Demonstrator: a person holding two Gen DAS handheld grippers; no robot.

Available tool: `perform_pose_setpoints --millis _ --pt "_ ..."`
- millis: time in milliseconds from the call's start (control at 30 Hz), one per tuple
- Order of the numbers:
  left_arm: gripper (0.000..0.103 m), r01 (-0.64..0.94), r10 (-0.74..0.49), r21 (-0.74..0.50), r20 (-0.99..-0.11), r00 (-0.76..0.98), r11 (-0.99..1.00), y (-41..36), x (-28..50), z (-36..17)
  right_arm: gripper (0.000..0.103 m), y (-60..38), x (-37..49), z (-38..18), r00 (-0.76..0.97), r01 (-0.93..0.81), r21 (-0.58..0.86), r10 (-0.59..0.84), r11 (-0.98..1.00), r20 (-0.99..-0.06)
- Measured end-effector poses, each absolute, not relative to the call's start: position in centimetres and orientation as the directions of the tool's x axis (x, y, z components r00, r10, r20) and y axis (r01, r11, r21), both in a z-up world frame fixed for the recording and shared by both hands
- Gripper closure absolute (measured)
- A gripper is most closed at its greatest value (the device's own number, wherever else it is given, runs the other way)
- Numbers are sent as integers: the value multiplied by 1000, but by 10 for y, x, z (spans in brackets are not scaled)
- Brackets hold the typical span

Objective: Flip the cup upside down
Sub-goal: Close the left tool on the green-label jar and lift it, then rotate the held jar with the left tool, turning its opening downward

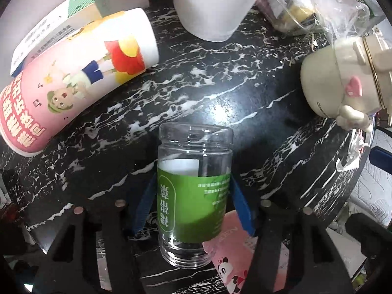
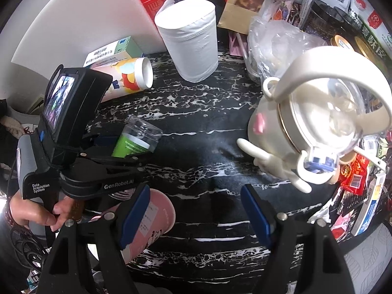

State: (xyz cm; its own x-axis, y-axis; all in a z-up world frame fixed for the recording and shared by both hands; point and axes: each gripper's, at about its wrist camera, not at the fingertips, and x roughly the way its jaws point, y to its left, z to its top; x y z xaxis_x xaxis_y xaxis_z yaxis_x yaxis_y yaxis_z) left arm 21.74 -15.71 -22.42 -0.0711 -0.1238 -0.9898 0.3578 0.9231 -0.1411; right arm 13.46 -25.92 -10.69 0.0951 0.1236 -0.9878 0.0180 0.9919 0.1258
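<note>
The cup (image 1: 193, 191) is a clear glass jar with a green label. My left gripper (image 1: 193, 198) is shut on its labelled middle, with a blue finger on each side. In the right wrist view the cup (image 2: 136, 138) is tilted above the black marble table (image 2: 201, 147), its clear end pointing up and to the right, held in the left gripper (image 2: 129, 150). Which end is the mouth I cannot tell. My right gripper (image 2: 196, 215) stands open and empty over the near part of the table, to the right of the cup.
A pink printed paper cup (image 1: 73, 83) lies on its side at the left, with a box (image 1: 54, 24) behind it. A white paper roll (image 2: 191, 39) stands at the back. A cream lidded pot (image 2: 306, 122) sits on the right. A pink panda cup (image 2: 152, 223) is under my right gripper's left finger.
</note>
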Motion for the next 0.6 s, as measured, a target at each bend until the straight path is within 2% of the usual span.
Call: perform_pose_setpoints --millis 600 --pt "45 229 -111 -111 -994 -11 967 -106 196 -166 26 -247 112 -73 162 -5 144 143 990 -976"
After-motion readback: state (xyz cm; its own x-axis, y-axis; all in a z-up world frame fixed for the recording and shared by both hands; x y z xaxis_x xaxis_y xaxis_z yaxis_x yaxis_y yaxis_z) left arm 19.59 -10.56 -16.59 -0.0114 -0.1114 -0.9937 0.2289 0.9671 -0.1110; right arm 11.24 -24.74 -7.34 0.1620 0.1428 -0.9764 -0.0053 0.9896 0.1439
